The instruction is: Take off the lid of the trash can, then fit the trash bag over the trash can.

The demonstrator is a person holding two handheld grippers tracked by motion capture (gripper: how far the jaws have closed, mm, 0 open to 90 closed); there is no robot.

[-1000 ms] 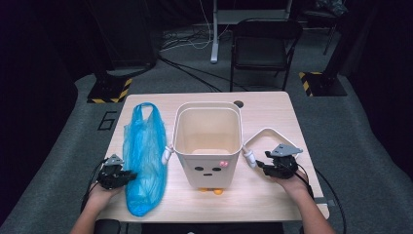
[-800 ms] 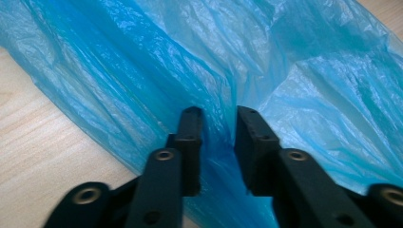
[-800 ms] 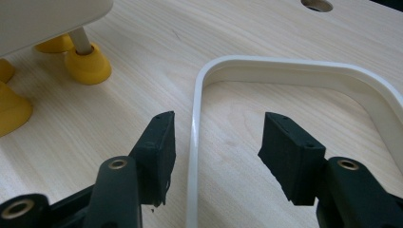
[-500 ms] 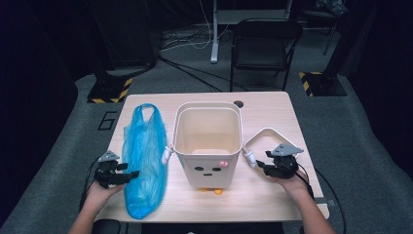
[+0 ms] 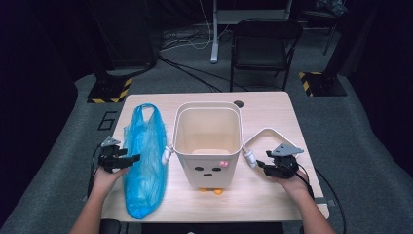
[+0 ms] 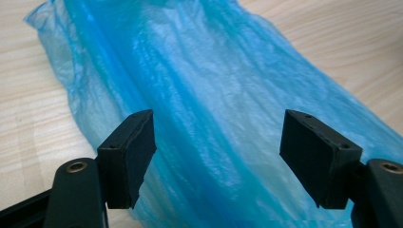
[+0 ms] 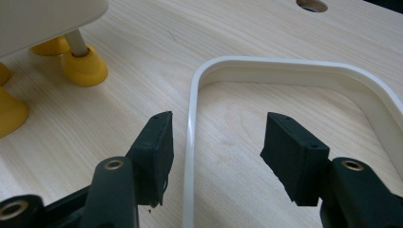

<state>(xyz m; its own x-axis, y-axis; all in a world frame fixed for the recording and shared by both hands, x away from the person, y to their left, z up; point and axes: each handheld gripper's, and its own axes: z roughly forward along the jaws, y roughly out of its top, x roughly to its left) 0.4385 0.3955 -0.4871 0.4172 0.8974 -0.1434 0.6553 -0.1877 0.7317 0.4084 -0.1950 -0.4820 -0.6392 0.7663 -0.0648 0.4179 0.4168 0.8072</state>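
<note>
A blue bag (image 5: 143, 161) lies flat on the left part of the surface (image 5: 272, 109), stretching from far to near, its handles at the far end. The left hand-held gripper (image 5: 127, 159) sits at the bag's left edge; its jaws have just been opening and now stand wide apart, and in the left gripper view the bag (image 6: 214, 109) lies spread beneath and between them, with neither pad pressing on it.

A cream bin (image 5: 208, 144) with a small face on its front stands upright in the middle of the surface, just right of the bag, on yellow feet (image 7: 83, 64).

To the right of the bin a white rim (image 5: 270, 139) lies flat on the surface. The right hand-held gripper (image 5: 260, 165) is at the rim's near left part, open; in the right gripper view one side of the rim (image 7: 190, 156) runs between the jaws, close to the left pad, not clamped.
</note>
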